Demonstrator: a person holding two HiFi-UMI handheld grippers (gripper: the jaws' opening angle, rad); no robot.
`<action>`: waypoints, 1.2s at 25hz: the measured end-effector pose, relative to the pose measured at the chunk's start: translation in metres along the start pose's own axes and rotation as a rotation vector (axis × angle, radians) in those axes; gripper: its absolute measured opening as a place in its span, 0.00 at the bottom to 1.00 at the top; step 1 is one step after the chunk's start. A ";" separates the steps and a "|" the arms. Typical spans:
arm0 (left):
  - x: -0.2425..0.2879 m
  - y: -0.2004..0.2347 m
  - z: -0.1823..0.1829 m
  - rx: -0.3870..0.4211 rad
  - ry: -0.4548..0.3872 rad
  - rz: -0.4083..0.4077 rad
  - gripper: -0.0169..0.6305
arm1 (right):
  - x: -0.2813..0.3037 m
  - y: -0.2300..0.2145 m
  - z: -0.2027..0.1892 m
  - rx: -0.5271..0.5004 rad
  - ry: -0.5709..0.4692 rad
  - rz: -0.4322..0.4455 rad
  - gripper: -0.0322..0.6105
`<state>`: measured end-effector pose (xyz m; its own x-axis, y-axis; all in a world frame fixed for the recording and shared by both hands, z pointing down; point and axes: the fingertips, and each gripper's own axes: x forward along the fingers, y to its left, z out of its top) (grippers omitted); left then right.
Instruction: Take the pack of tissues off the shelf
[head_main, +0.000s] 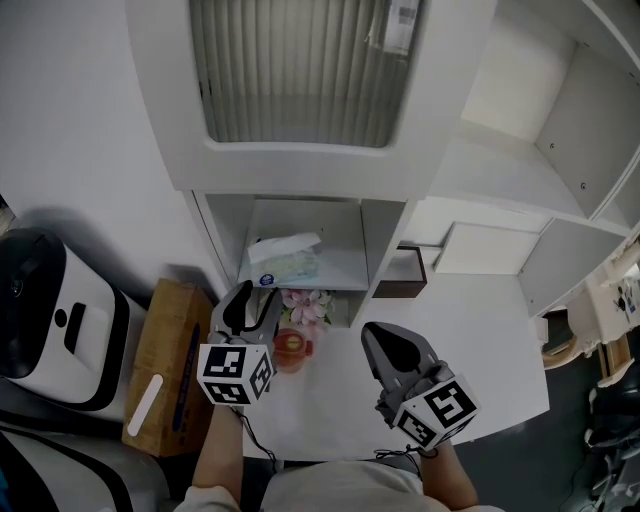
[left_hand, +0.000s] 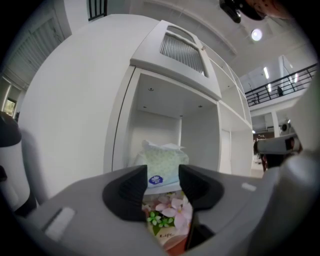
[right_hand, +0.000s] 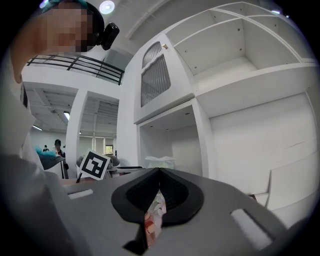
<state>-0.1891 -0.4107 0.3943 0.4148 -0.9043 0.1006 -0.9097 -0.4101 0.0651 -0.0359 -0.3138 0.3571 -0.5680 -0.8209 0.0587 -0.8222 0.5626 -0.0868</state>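
Two grippers are up in front of me, but the biggest thing in view is the white shelf unit (head_main: 300, 165), with a slatted panel above and open compartments below. Under it runs the white surface (head_main: 480, 340). At 9 o'clock in the head view stands a white and black appliance (head_main: 50, 320), and just beside it, toward the middle, a brown cardboard box (head_main: 175, 350).

My left gripper (head_main: 252, 300) sits at 6 o'clock of the low compartment and points into it. In its own view the left gripper (left_hand: 162, 175) has its jaws released and well apart, gripping nothing. My right gripper (head_main: 372, 335) lies at 3 o'clock of the left one, over the surface. In its own view the right gripper (right_hand: 159, 172) has its jaws clenched, tips meeting, with nothing between them.

The pack of tissues (head_main: 288, 262) is on the shelf inside that low compartment, at 12 o'clock of the left jaws and apart from them, one sheet poking out on top. Nearer, on the surface, a flower-printed container (head_main: 303, 310) stands just ahead of the left jaws.
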 end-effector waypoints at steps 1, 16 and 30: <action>0.002 0.002 -0.001 -0.002 0.004 0.002 0.33 | 0.001 0.000 -0.001 0.000 0.002 0.000 0.05; 0.024 0.017 -0.007 -0.015 0.028 0.028 0.37 | 0.010 -0.003 -0.003 -0.004 0.019 -0.002 0.05; 0.033 0.023 -0.021 -0.003 0.085 0.050 0.14 | 0.011 -0.008 -0.006 0.004 0.021 -0.016 0.05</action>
<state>-0.1960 -0.4478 0.4197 0.3689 -0.9104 0.1874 -0.9294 -0.3640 0.0609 -0.0355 -0.3271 0.3643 -0.5557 -0.8274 0.0809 -0.8308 0.5492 -0.0899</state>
